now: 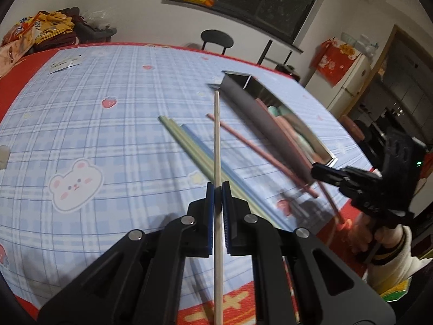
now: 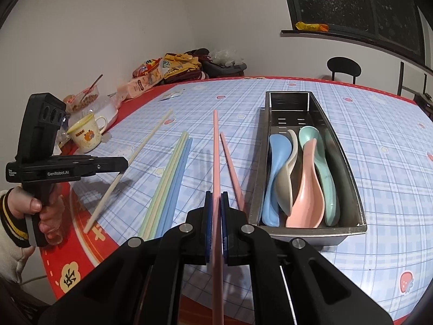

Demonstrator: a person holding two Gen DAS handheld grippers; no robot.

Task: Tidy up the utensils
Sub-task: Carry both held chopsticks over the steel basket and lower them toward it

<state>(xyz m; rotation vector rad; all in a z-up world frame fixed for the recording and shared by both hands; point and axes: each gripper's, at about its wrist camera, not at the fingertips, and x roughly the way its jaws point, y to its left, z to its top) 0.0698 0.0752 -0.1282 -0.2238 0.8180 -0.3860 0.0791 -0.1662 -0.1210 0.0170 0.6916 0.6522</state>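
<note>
Now each hand-held gripper pinches one chopstick off the table: the left hand-held gripper point(image 1: 218, 187) a slim cream chopstick point(image 1: 216, 135), the right hand-held gripper point(image 2: 216, 199) a slim pink chopstick point(image 2: 215, 149). Both seem bound for the steel slotted tray point(image 2: 351, 178) holding pastel spoons point(image 2: 305, 189), just beside them.

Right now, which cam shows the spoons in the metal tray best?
Right wrist view: it looks down into the metal tray, so the blue, beige, pink and green spoons are sharp and countable. The left wrist view sees the tray side-on and motion-blurred; only slivers of pink and green show over its wall.
</note>
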